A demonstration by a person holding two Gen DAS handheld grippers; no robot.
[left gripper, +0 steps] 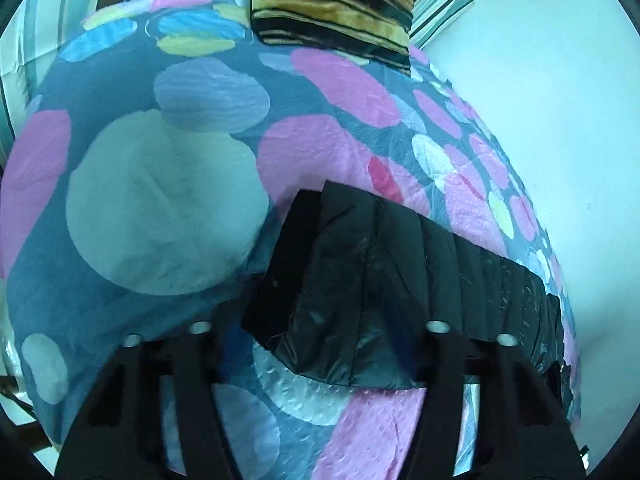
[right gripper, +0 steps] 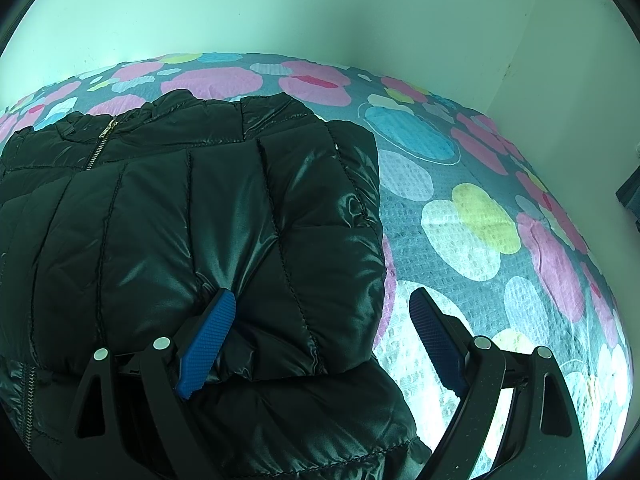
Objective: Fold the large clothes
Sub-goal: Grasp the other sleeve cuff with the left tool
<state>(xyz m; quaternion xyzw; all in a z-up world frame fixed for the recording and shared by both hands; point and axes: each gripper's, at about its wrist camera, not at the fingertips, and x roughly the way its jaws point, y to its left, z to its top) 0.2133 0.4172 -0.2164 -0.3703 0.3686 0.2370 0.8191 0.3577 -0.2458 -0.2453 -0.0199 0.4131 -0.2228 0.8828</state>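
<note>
The right claw stands released – one blue pad lies on the black puffer jacket, the other over the spotted bedspread. The jacket lies on the bed, zip uppermost. The left claw straddles the jacket's far edge – whether it pinches, I cannot tell. A striped cushion sits beyond.
</note>
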